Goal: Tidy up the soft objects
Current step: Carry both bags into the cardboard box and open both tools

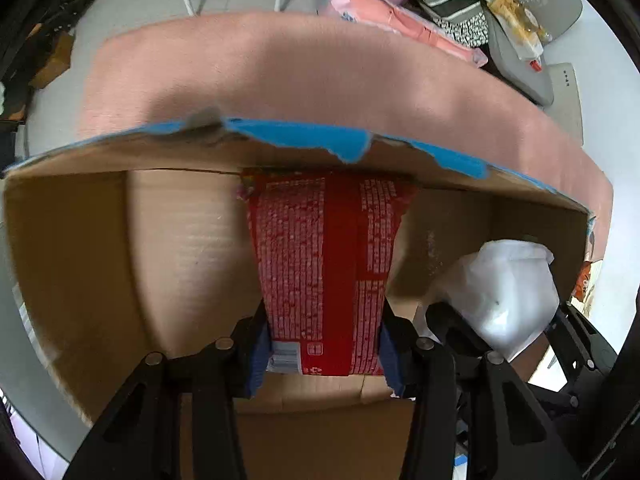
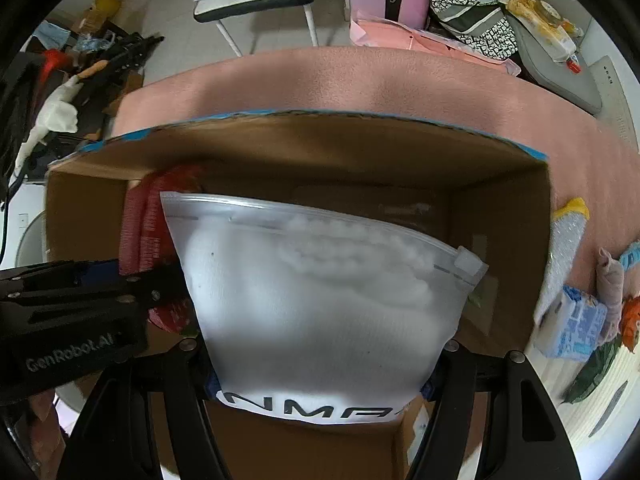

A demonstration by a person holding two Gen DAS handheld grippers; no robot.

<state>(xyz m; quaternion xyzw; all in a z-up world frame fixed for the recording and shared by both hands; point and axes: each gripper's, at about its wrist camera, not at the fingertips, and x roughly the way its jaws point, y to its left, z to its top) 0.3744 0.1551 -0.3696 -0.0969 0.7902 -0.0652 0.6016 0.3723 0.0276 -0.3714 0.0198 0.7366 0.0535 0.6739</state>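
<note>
Over the cardboard box, lengthwise along clamping jaws — left: red packet; right: white zip bag.

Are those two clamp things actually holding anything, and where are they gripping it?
Yes. The left tool pinches a red snack packet by its bottom end; the right tool grips a white zip bag at its bottom edge.
</note>
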